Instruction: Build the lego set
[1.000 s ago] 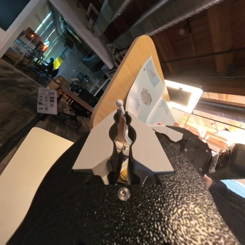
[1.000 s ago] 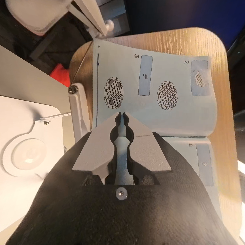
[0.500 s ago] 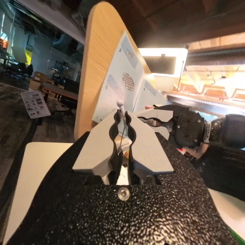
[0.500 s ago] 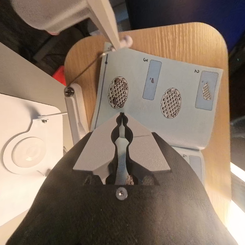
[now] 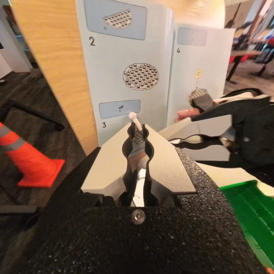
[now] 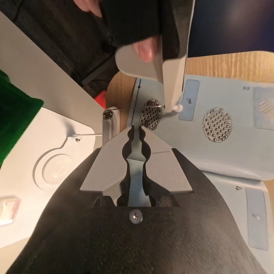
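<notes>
The pale blue instruction booklet (image 5: 130, 59) stands open on a wooden stand (image 5: 56, 51); it also shows in the right wrist view (image 6: 222, 155). My left gripper (image 5: 137, 126) is shut on a white ball-tipped pin (image 5: 134, 117), the stand's wire page holder. In the right wrist view the left gripper (image 6: 169, 106) holds that pin (image 6: 178, 108) over the page. My right gripper (image 6: 136, 127) lies over the page's lower left corner, jaws almost together with a thin slit, nothing seen held. It shows side-on in the left wrist view (image 5: 200, 137).
An orange cone (image 5: 26, 160) stands on the floor at left. A green plate (image 5: 244, 207) lies at lower right, also in the right wrist view (image 6: 13, 106). The stand's white base (image 6: 56, 167) has a round recess. A small clear piece (image 6: 8, 210) lies at far left. My right fingertips sit around 5 cm from my left ones.
My left gripper has swung round with the pin and now faces the booklet, the pin over the page. My right gripper's tips, touching half a second ago, now show a thin slit.
</notes>
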Motion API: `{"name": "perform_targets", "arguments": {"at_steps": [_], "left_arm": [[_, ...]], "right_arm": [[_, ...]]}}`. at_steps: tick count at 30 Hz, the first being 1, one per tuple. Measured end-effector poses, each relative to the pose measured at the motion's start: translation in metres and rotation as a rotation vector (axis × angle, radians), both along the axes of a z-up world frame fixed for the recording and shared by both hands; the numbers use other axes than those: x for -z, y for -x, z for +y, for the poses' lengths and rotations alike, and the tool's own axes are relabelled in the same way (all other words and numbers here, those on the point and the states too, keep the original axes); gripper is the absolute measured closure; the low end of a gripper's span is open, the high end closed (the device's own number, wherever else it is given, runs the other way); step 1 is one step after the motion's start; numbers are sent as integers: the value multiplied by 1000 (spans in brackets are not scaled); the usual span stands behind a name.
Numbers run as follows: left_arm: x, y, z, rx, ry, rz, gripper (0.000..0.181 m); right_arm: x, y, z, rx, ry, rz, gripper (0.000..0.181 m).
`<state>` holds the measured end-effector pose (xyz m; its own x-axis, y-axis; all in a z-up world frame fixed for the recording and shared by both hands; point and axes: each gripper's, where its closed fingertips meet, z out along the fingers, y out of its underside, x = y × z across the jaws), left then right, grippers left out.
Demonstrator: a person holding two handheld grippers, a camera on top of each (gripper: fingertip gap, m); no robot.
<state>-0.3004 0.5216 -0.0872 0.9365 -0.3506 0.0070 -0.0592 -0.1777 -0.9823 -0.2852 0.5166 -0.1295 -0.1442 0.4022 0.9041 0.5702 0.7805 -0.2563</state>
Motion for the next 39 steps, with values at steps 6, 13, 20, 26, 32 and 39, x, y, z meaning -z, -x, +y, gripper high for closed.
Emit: {"name": "perform_targets", "arguments": {"at_steps": [6, 13, 20, 26, 32, 39], "left_arm": [[0, 6, 0, -167, 55, 240, 173], [-27, -13, -23, -239, -106, 344, 179], [-50, -34, -27, -220, -153, 316, 181], [-76, -9, -36, -210, -159, 119, 181], [-52, 21, -28, -322, -53, 262, 181], [-90, 11, -25, -194, -336, 95, 112]], "right_arm": [[-44, -48, -26, 35, 68, 448, 164], [-34, -160, 10, 251, 488, 847, 138], [-31, -154, 38, 340, 820, 856, 133], [-47, -145, 56, 353, 742, 809, 176], [-61, -144, 68, 347, 585, 635, 181], [-57, -146, 71, 341, 587, 569, 181]]}}
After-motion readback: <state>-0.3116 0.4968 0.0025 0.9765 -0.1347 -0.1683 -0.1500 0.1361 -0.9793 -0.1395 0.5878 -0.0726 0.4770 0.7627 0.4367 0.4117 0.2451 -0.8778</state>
